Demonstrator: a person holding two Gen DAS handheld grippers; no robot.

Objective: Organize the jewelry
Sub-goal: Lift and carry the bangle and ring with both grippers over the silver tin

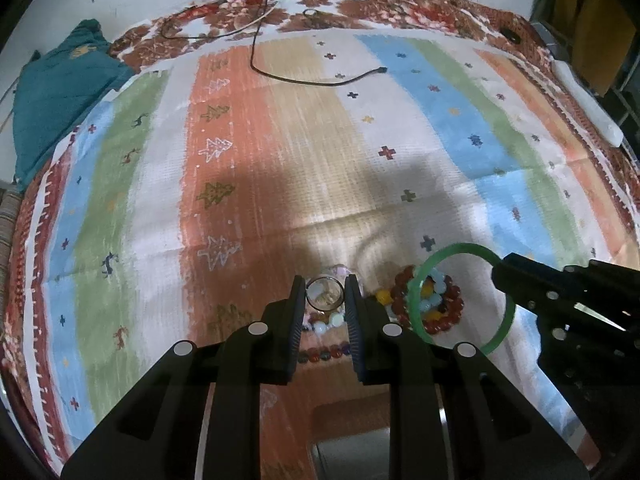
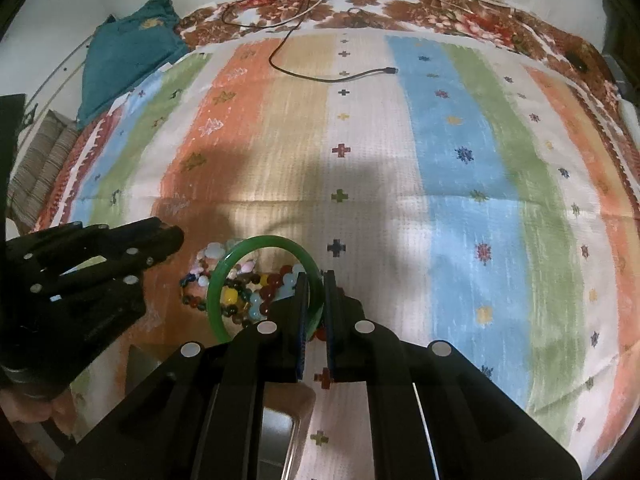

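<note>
Nearest my cameras, one item per gripper. My left gripper (image 1: pixel 325 300), nearly closed, clamps a small clear bangle (image 1: pixel 325 294) edge-on between its pads. My right gripper (image 2: pixel 316 300), almost shut, pinches the rim of a green bangle (image 2: pixel 256 276), which hangs tilted in the air.

Below both: a heap of bead bracelets (image 1: pixel 432 304), red, yellow and pale, on the striped cloth (image 2: pixel 460 184) of the bed. A box corner (image 2: pixel 280 432) shows at the bottom edge; it is probably where the pieces go.

Handling: I judge firm pinches and separate paths best, so the bangles do not knock.

Pose: both grippers point steeply downward, side by side.

Farther off: a black cable (image 1: pixel 320 80) and a teal garment (image 1: pixel 60 92).
</note>
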